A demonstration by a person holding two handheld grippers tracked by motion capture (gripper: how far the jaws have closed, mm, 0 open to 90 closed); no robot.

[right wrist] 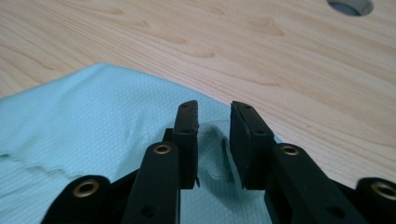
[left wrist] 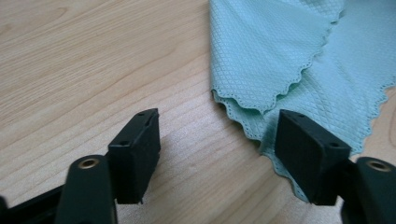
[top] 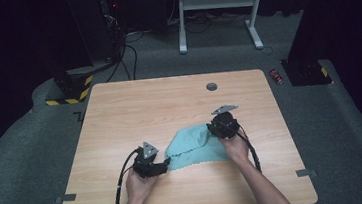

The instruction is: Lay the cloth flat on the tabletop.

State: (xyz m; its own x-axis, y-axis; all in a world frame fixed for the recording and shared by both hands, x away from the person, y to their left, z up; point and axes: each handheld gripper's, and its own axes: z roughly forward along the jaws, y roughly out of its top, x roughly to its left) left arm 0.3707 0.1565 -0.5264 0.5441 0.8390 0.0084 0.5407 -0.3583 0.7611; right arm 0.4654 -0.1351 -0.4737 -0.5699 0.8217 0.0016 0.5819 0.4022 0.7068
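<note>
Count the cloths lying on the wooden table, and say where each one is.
1: a folded teal cloth on the table, nearer the person's edge, between the left gripper and the right gripper. No other shows.

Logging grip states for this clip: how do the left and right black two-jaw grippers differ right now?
The left gripper stands wide open at the scalloped edge of the mint-green woven cloth; the right gripper is nearly closed, a raised fold of cloth between its pads, not visibly pinched. Both work over the light wooden table.
</note>
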